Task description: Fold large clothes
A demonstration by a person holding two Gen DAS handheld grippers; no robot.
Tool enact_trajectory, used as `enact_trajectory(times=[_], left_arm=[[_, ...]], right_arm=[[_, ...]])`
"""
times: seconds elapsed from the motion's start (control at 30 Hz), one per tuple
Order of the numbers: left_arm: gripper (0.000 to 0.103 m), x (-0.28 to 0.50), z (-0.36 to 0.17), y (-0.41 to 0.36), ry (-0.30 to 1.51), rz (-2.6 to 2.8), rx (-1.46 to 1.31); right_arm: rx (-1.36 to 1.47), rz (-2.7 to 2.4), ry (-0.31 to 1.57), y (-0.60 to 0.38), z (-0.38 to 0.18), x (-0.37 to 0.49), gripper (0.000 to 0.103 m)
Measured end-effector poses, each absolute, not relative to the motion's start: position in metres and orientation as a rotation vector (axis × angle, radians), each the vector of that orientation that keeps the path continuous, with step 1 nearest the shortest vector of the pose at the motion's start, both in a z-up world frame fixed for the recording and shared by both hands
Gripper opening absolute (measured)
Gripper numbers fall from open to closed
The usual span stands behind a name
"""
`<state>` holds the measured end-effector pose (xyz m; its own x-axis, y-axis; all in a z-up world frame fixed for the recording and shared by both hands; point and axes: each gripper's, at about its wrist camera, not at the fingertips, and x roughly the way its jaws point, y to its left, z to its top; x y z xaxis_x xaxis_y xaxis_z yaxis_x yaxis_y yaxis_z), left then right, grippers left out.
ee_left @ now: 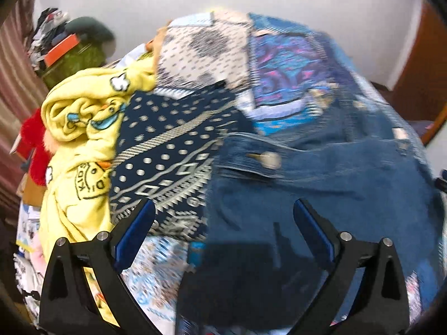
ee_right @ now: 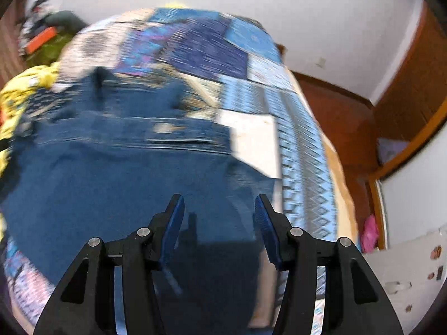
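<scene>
A large pair of blue jeans (ee_left: 321,184) lies spread on the patchwork bed cover (ee_left: 282,64); it also shows in the right wrist view (ee_right: 117,178). My left gripper (ee_left: 223,209) is open and empty above the jeans' left edge, where they meet a navy patterned cloth (ee_left: 167,150). My right gripper (ee_right: 219,203) is open and empty above the jeans' right part, near their edge. Both views are blurred.
A yellow printed garment (ee_left: 81,128) is bunched at the left beside a red item (ee_left: 33,145). A cluttered pile with an orange box (ee_left: 61,48) stands at the back left. The bed's right edge (ee_right: 332,173) drops to a brown floor (ee_right: 340,117) and wooden furniture (ee_right: 413,89).
</scene>
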<state>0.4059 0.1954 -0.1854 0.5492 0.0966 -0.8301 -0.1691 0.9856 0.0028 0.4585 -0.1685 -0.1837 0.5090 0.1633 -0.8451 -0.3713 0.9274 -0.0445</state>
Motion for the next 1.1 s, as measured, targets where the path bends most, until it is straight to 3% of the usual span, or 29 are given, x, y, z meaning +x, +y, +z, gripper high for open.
enact_trajectory(times=[0.2, 0.43, 0.47, 0.57, 0.6, 1.1], left_arm=[[0.100, 0.379, -0.185, 0.157, 0.987, 0.019, -0.127], [0.100, 0.359, -0.224, 0.122, 1.078, -0.017, -0.072], [0.100, 0.356, -0.229, 0.122, 1.088, -0.012, -0.070], [0.101, 0.344, -0.233, 0.128, 1.070, 0.028, -0.038], [0.101, 0.342, -0.233, 0.131, 1.072, 0.035, -0.040], [0.101, 0.287, -0.262, 0.211, 1.131, 0.249, -0.311]], right_arm=[[-0.230, 0.538, 0.937, -0.108, -0.171, 0.408, 0.049], [-0.320, 0.594, 0.994, -0.070, -0.207, 0.391, 0.053], [-0.321, 0.589, 1.008, -0.073, -0.212, 0.392, 0.057], [-0.287, 0.541, 1.027, -0.092, -0.216, 0.395, 0.079], [-0.284, 0.524, 1.038, -0.098, -0.216, 0.396, 0.081], [-0.085, 0.327, 1.079, -0.199, -0.209, 0.390, 0.084]])
